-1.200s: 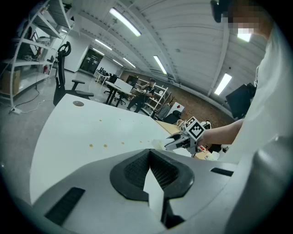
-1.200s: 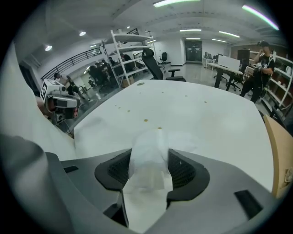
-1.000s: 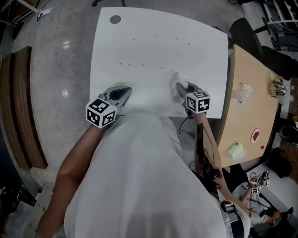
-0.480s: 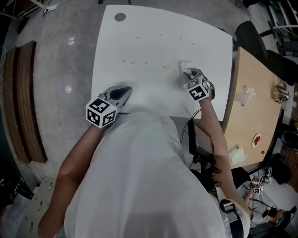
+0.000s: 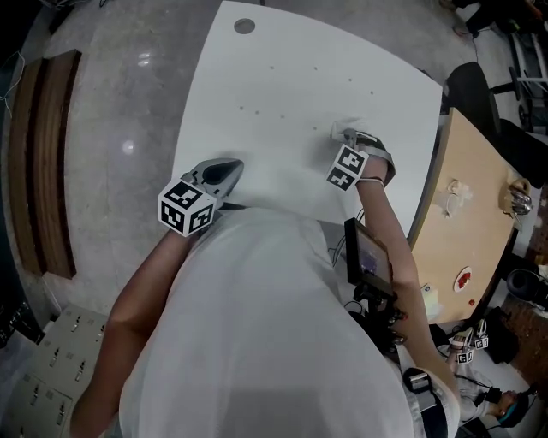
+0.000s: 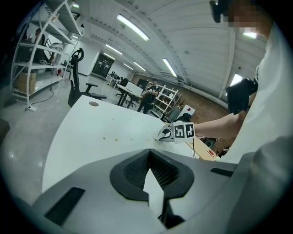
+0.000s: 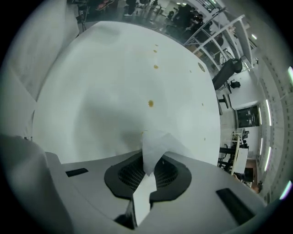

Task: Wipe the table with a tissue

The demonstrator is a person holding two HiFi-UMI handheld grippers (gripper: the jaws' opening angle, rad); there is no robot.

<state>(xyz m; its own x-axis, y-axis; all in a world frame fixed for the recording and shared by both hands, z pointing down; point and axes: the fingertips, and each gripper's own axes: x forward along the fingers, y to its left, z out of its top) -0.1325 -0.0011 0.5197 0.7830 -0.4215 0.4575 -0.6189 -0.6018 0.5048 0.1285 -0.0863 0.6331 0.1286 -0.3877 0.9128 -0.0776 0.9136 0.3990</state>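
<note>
A white tissue is shown clamped between the closed jaws of the right claw, which is pointed steeply down at the white bench. The tissue is held against the bench top toward its right side, with its crumpled free end spread just ahead of the claw's tips. Small brown spots are seen scattered across the surface beyond the tissue. The left claw is held low at the near left edge of the bench, well apart from the right one. Its jaws are drawn together at the tips, and nothing is gripped between them. A round grey cap is set into the far left corner of the bench. A wooden bench is placed just beside the white one on the right, with a few small items laid on it that are too small to be told. A black chair is parked near the far right corner. The lower part of the head view is filled by the person's white shirt.
</note>
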